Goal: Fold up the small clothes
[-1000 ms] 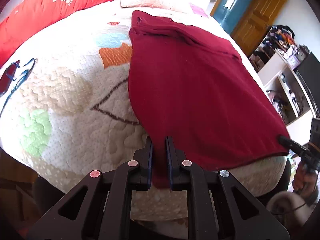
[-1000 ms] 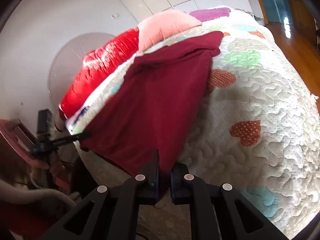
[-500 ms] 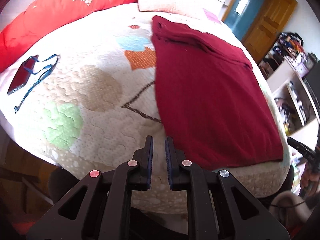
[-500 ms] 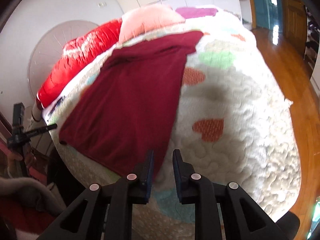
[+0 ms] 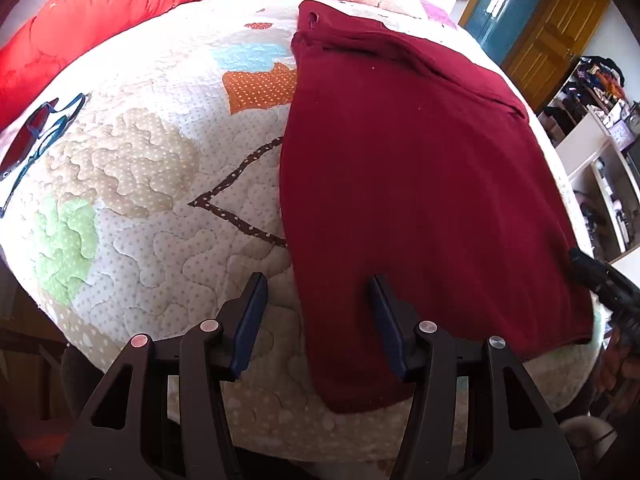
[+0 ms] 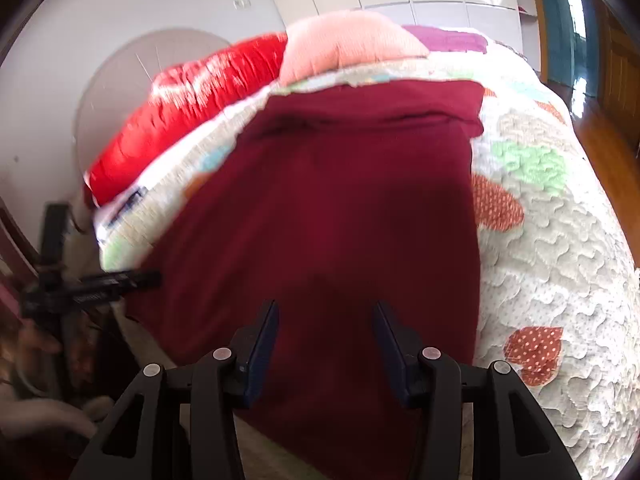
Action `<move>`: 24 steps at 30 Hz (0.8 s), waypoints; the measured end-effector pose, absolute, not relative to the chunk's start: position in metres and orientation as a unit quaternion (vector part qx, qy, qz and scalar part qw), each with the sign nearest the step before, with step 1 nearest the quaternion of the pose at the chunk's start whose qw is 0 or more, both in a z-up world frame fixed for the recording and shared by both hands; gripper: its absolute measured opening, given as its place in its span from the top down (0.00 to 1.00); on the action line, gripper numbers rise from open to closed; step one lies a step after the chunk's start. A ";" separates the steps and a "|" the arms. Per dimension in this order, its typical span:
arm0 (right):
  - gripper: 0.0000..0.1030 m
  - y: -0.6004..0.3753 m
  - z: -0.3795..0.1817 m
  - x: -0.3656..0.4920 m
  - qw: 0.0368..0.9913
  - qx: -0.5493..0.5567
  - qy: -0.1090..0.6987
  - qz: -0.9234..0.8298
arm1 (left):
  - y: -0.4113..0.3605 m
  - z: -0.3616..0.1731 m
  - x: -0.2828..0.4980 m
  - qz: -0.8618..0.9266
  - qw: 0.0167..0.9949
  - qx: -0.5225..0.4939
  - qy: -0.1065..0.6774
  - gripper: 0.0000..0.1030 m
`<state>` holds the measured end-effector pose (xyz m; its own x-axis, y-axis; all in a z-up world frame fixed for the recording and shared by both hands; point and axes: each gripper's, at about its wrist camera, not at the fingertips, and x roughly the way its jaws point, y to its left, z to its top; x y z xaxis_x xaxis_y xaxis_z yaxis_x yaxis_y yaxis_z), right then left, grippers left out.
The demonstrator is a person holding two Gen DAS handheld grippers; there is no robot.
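A dark red garment (image 5: 416, 184) lies spread flat on the quilted bed (image 5: 152, 184), its near hem hanging over the bed's front edge; it also shows in the right wrist view (image 6: 344, 216). Its far end is folded over into a band. My left gripper (image 5: 318, 292) is open and empty, straddling the garment's near left edge. My right gripper (image 6: 326, 320) is open and empty, above the garment's near hem. The right gripper's tip shows in the left wrist view (image 5: 600, 276); the left one shows in the right wrist view (image 6: 120, 280).
A red duvet (image 5: 120, 8) and a pink pillow (image 6: 348, 48) lie at the head of the bed. A red phone with a blue lanyard (image 5: 32, 136) lies at the left. Shelves (image 5: 600, 152) and wooden doors (image 5: 552, 36) stand to the right.
Both grippers were shut on the garment's near corners a second ago. They let go, the hem dropped onto the bed, and both now stand wide open. The right gripper shifted left over the garment.
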<state>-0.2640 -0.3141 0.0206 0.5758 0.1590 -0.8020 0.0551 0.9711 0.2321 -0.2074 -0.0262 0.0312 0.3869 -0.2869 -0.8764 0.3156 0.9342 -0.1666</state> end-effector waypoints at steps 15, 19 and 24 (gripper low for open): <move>0.54 -0.320 0.014 -0.272 0.872 0.127 0.471 0.024 | -0.032 0.025 -0.204 -0.177 0.835 0.022 0.521 0.42; 0.54 -0.321 0.013 -0.272 0.872 0.134 0.470 0.024 | -0.033 0.025 -0.206 -0.175 0.836 0.026 0.519 0.41; 0.54 -0.324 0.017 -0.277 0.871 0.139 0.470 0.025 | -0.029 0.027 -0.209 -0.185 0.832 0.023 0.523 0.41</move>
